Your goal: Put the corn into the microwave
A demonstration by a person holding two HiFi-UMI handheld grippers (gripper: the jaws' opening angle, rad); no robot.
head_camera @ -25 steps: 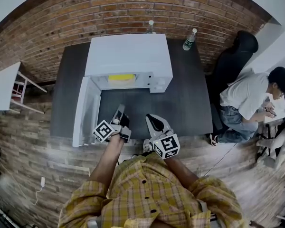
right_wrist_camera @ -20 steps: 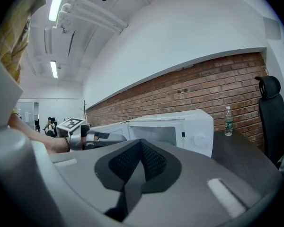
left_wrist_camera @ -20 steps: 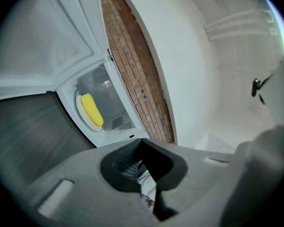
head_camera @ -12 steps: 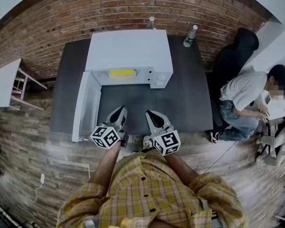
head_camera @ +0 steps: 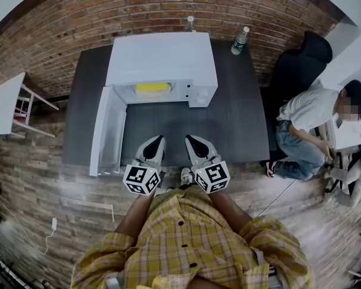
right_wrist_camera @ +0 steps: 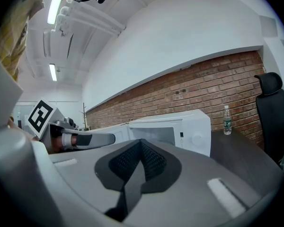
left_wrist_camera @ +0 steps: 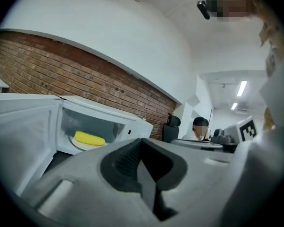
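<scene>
The corn (left_wrist_camera: 89, 138), a smooth yellow cob, is seen lying flat on a pale round plate (left_wrist_camera: 79, 146) inside the microwave (head_camera: 161, 59). The microwave is a white boxy shell with a matte top. Its door (head_camera: 106, 131) is swung fully open to the left, and a round knob (right_wrist_camera: 197, 139) is set at the right of the front. It is stood on a dark grey, matte, rectangular tabletop (head_camera: 234, 125), backed against a red brick wall (head_camera: 138, 8) with rough coursed texture.

The left tongs (head_camera: 156, 142) are closed with nothing held: the grey moulded jaws are pressed together and the black ribbed pads meet along one seam. The right tongs (head_camera: 192, 141) are likewise closed and empty, and the cross-hatched pad texture is seen clearly in the right gripper view. Both are held side by side at the near tabletop edge, pointed towards the microwave and well apart from the corn. A black-and-white marker cube is carried at the back of each (head_camera: 142, 179) (head_camera: 212, 176).

A clear plastic bottle (head_camera: 240, 40) is stood upright at the far right corner of the tabletop, beside the microwave. A second bottle top (head_camera: 191, 21) is seen behind the microwave. A black high-backed chair (head_camera: 301, 65) is placed right of the tabletop, with a seated person (head_camera: 307, 119) in a white top near it. A yellow plaid shirt (head_camera: 186, 239) fills the foreground. The floor (head_camera: 42, 179) is pale wood planking.
</scene>
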